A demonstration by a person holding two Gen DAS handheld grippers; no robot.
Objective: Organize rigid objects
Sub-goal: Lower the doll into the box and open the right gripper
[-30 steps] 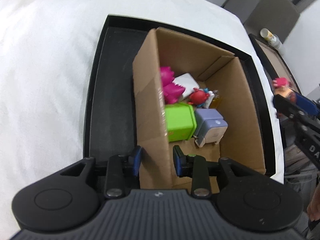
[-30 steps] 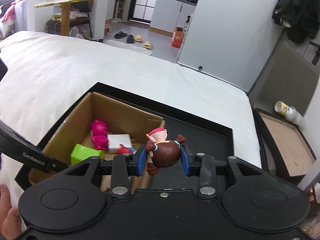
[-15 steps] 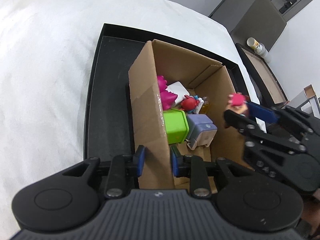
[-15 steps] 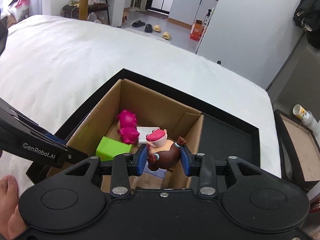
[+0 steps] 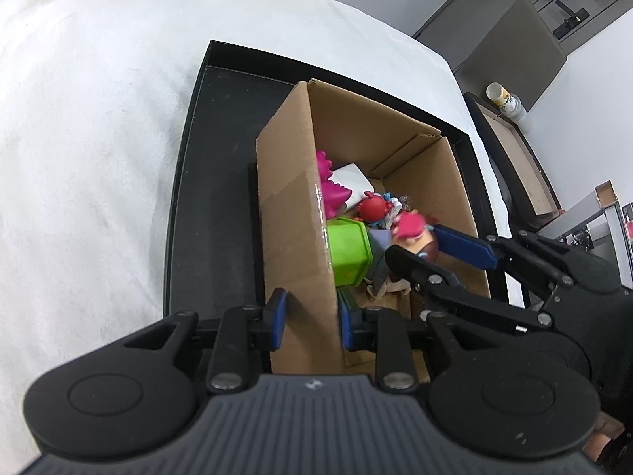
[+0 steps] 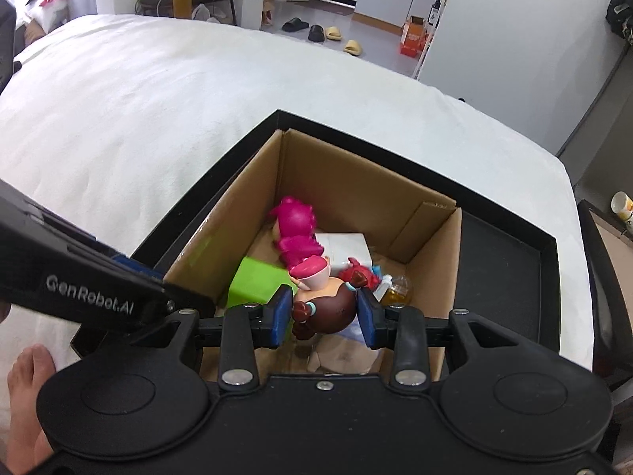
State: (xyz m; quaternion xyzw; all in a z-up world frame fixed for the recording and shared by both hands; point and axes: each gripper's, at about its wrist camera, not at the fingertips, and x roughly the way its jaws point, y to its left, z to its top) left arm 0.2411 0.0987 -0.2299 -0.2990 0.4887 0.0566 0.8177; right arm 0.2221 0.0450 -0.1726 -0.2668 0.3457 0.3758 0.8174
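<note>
While the white bed (image 5: 99, 158) fills the left of both views, a black tray (image 5: 205, 182) lies on it and carries an open cardboard box (image 5: 292, 237).

Left gripper (image 5: 310, 316): its blue pads sit on either side of the box's near left wall, one outside and one inside. The jaws have just been closing on that wall, and the pads now press the cardboard, so the wall is clamped between them.

Box contents, left to right in the right wrist view: a green block (image 6: 257, 283) against the left wall; a magenta-haired figure (image 6: 294, 223) lying behind it; a white flat box (image 6: 344, 247) beside that figure; a red toy (image 6: 360, 271) partly hidden in front of the white box; a small bottle with amber contents (image 6: 397, 291) toward the right wall. A pale purple item (image 5: 378, 237) shows only in part next to the green block.

Right gripper (image 6: 325, 316): narrowly set, both blue pads gripping a brown doll with a pink cap (image 6: 326, 303). The doll is held over the box opening, above the toys, within the box outline in both views. Whether it touches the items beneath cannot be told.

A bare foot (image 6: 27, 396) shows at the lower left edge of the right wrist view. A can (image 5: 504, 99) stands off the bed at the right.
</note>
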